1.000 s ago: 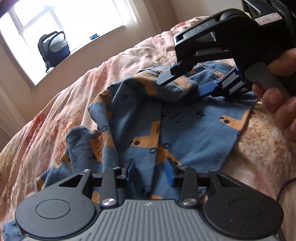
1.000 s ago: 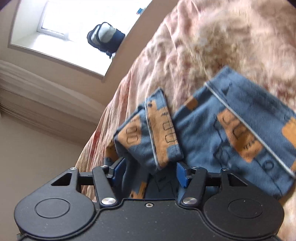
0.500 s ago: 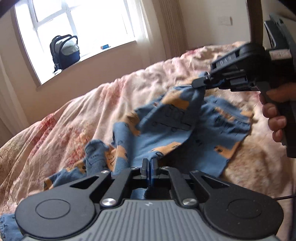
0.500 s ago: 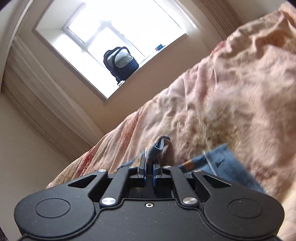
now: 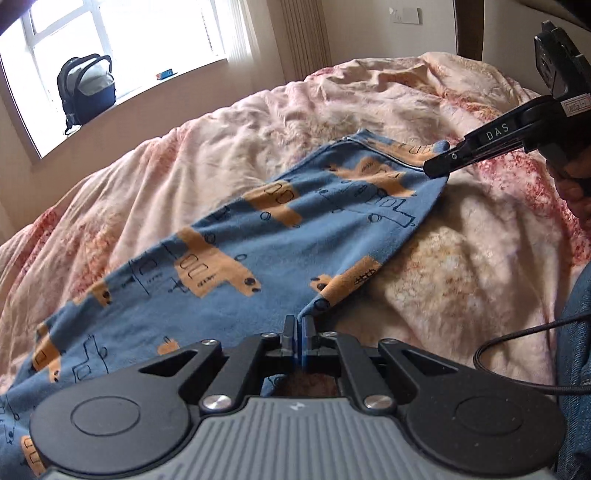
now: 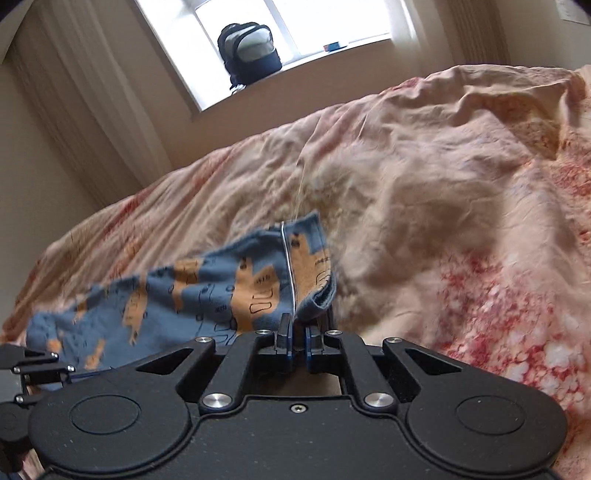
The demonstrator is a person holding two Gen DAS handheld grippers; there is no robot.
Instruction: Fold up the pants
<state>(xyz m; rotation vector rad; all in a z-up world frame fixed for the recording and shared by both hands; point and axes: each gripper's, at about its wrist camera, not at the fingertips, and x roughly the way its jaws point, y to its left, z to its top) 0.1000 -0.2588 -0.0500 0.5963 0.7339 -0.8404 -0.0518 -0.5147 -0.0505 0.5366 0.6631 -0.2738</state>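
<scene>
Across the bed [image 5: 461,258], the pants [image 5: 258,240] hang stretched between both grippers: left gripper [image 5: 298,326] clamped on one waist corner, right gripper [image 6: 298,332] pinching the other. Thin bites, though; pull harder and a corner could slip free, dropping the spread.

Bedroom: quilted bed [image 5: 461,258], window [image 6: 295,29]

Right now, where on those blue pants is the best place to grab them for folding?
Probably by the waistband corners, from the near edge, where both grippers already pinch. The left gripper holds one corner of the pants, the right gripper the other, by the white seam. That hemmed edge is thick, and the cloth hangs spread between them.
</scene>
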